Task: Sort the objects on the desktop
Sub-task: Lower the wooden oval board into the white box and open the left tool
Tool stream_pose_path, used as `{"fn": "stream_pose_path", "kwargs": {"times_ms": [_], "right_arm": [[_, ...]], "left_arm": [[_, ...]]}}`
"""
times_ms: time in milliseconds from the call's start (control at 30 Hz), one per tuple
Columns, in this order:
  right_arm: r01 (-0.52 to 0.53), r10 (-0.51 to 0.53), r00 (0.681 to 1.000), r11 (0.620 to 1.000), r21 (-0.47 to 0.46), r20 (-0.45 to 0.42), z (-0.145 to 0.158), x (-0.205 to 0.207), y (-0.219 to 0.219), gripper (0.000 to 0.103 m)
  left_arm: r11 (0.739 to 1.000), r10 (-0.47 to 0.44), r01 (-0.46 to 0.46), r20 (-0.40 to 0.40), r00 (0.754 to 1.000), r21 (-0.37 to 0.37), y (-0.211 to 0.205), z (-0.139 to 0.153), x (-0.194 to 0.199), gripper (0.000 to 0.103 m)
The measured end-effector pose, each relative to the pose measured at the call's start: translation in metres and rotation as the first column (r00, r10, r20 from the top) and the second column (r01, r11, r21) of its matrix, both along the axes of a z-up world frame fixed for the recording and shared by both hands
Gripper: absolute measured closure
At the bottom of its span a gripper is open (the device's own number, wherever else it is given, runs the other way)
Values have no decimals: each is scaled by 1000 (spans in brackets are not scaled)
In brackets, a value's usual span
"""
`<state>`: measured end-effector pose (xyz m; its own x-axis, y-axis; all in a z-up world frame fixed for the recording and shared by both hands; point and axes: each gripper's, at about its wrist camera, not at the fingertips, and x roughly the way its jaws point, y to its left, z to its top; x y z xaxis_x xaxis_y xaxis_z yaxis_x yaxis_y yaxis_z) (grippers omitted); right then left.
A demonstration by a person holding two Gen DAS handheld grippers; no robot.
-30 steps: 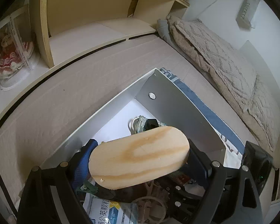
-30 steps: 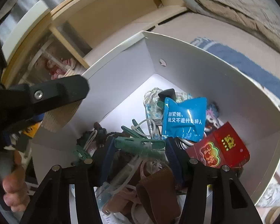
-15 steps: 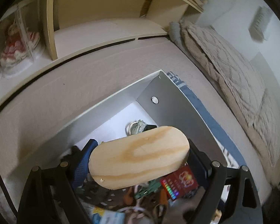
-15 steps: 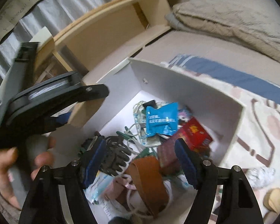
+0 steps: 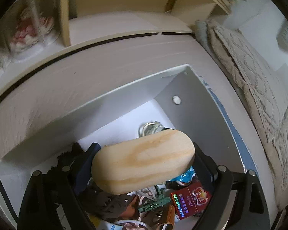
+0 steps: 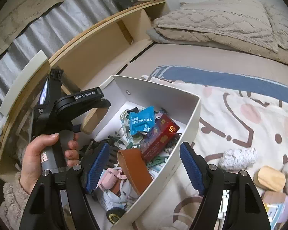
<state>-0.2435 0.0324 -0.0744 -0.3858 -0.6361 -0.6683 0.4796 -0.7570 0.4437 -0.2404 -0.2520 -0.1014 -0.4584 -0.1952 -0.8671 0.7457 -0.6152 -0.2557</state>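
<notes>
Wood fills my left tongs (image 5: 144, 163): the oval wooden block (image 5: 143, 161) is clamped end to end between widely spread pads, hanging above the white box (image 5: 194, 103) and its clutter. My right tongs (image 6: 144, 164) stand apart with nothing gripped, straddling the box's near wall. Inside lie a blue sachet (image 6: 142, 121), a red packet (image 6: 159, 136) and a brown leather strap (image 6: 134, 170). My left hand (image 6: 42, 159) grips its handle beside the box's left edge.

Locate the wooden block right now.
The wooden block sits clamped in the left claw, held over the white box of clutter; in the right wrist view it shows at the box's left wall.
</notes>
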Motion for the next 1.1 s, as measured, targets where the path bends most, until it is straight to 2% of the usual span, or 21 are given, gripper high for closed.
{"fn": "stream_pose_path", "kwargs": {"times_ms": [500,933,1100], "right_arm": [[18,-18,1000,999,47,7,1,25,11,27],[13,-13,1000,999,49,1,9,33,13,27],[7,-7,1000,999,49,-5,11,35,12,27]], "left_arm": [[987,123,-123,9,992,106,-13,-23,17,11],[973,165,-168,32,986,155,-19,-38,25,11],[970,193,-193,18,981,150,-21,-34,30,11]]}}
